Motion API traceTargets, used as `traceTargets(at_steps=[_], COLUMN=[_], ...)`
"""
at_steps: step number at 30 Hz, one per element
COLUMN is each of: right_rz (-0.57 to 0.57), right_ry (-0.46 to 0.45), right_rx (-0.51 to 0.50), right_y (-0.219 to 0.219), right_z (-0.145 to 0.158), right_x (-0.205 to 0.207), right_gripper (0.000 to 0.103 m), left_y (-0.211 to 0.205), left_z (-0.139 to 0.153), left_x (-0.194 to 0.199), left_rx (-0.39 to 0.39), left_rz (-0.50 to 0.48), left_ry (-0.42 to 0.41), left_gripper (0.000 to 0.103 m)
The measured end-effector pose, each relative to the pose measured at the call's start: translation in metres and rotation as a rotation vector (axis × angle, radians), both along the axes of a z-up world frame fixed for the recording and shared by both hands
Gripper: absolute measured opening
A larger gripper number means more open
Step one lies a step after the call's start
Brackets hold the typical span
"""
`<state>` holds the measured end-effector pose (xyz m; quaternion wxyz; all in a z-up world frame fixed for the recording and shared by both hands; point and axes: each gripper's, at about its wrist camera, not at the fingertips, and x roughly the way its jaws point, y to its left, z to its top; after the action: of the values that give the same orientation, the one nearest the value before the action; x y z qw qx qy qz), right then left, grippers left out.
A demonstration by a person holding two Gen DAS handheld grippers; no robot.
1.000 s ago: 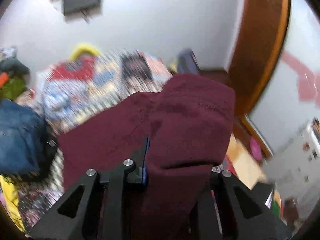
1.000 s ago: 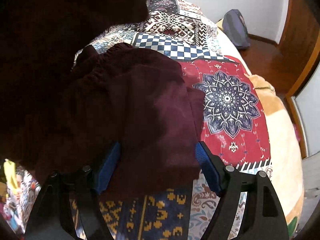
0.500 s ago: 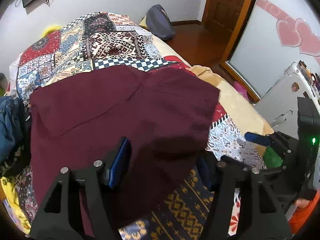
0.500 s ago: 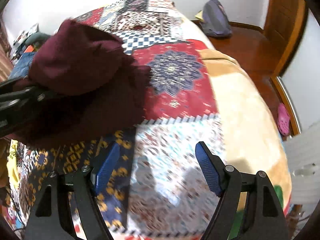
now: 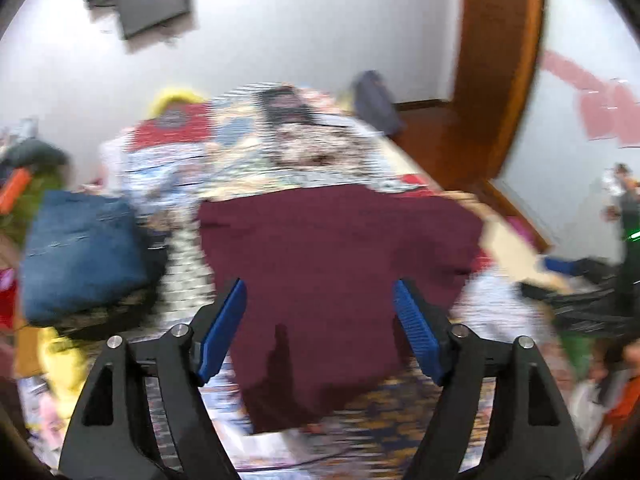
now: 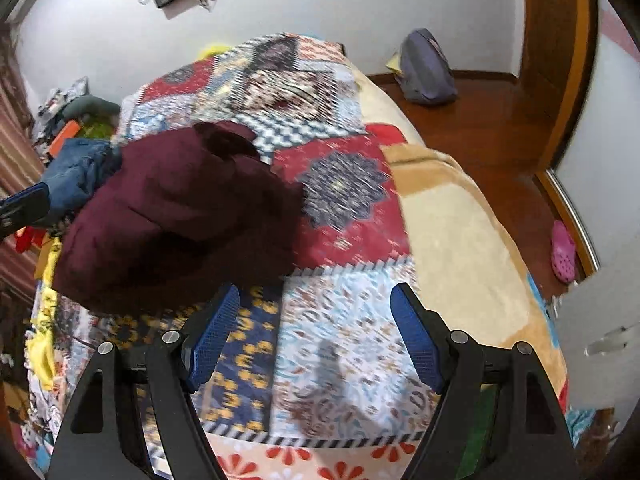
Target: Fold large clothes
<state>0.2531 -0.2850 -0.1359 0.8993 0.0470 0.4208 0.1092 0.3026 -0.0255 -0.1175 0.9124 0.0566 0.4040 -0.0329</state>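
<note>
My left gripper (image 5: 319, 322) was opening, its ribbed blue pads (image 5: 222, 330) spreading with nothing pinched between them; the maroon garment (image 5: 340, 264) only lay on the bed beyond and below the gap. My right gripper (image 6: 312, 330) stood wide and empty over bare quilt, clear of the cloth. I judged this the let-go at the end of a fold, both tools freed. The garment sat on the patchwork bedspread (image 6: 352, 308) as a thick, soft-napped bundle, flat-edged from the left view but humped and rumpled from the right, so the next move, I reckoned, called for pressing it flat or taking a fresh edge for another fold, with both jaws brought low to the fabric. Beside it lay a folded blue denim piece (image 5: 80, 256), stiffer and squarer. The bedspread was busy printed cotton over a plain tan blanket (image 6: 460, 216).
</note>
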Motion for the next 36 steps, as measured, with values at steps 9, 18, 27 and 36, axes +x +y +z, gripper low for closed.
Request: traceTargets(at_steps=[9,18,27,36], right_rz=[0.102,0.190,0.102,0.078], right_ry=[-0.140,-0.102,0.118,0.101], right_rx=[-0.008,-0.091,-0.010,-0.045], right_y=[0.053,0.101,0.056,0.047], right_z=[0.055,0.026,-0.056,-0.052], right_x=[0.024,0.050,0.062,0.040], right_gripper=[0.075,0.078,0.088,0.091], left_y=[0.045,0.019,0.020,0.038], left_z=[-0.073,-0.113,-0.113,-0.076], left_x=[0.004,-0.015,-0.035,-0.059], left_rx=[-0.036,0.012,0.035,0.039], left_rz=[0.104,0.020,0.023,0.048], left_ry=[0.225,0.263,0.236,0.141], left_gripper=[0.080,0.080,0.080,0.080])
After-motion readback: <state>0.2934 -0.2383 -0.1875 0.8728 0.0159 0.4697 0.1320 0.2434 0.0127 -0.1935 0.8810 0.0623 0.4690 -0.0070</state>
